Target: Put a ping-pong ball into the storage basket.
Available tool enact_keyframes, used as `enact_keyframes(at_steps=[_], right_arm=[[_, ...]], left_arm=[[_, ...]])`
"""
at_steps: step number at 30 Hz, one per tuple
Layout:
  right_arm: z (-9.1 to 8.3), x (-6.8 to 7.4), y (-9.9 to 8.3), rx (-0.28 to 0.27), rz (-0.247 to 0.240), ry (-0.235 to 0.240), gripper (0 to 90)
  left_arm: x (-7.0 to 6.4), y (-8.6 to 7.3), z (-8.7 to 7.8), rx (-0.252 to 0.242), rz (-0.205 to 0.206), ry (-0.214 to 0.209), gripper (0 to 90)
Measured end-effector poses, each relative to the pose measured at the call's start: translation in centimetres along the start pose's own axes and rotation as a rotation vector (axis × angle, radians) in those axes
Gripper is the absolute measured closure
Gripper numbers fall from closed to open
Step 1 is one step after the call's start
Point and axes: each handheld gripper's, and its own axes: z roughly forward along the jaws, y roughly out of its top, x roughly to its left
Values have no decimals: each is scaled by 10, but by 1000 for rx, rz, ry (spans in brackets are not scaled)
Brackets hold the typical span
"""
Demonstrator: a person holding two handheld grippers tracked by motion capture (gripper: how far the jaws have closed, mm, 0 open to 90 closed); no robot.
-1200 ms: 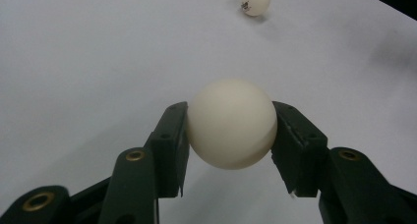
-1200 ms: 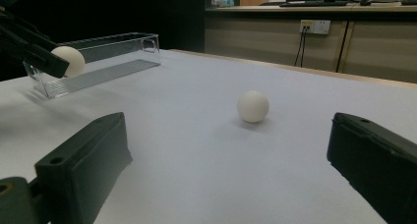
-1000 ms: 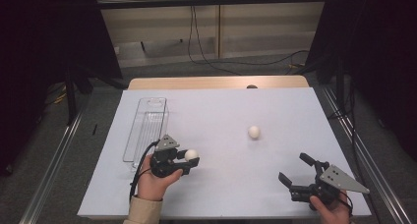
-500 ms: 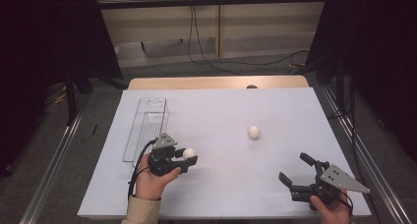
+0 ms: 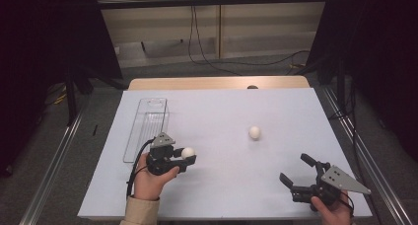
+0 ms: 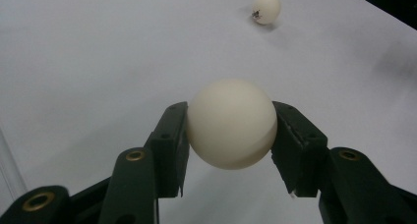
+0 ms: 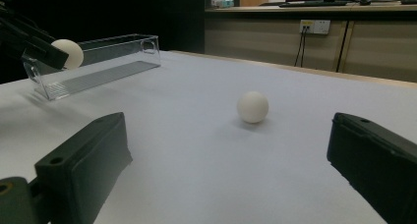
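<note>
Nearby, bare clear tray (image 5: 146, 129).

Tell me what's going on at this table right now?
A person works at a white table with a gripper in each hand. The left gripper is shut on a white ball, held beside a clear plastic tray. The right gripper is open near the table's front edge, its jaws spread toward a second white ball that lies loose mid-table. The tray looks empty.
</note>
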Motion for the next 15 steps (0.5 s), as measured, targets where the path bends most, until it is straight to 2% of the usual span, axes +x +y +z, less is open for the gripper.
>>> enact_keyframes(at_steps=[15], right_arm=[[0, 0, 0, 1, 2, 1, 18]], left_arm=[[7, 6, -8, -17, -17, 12, 512]])
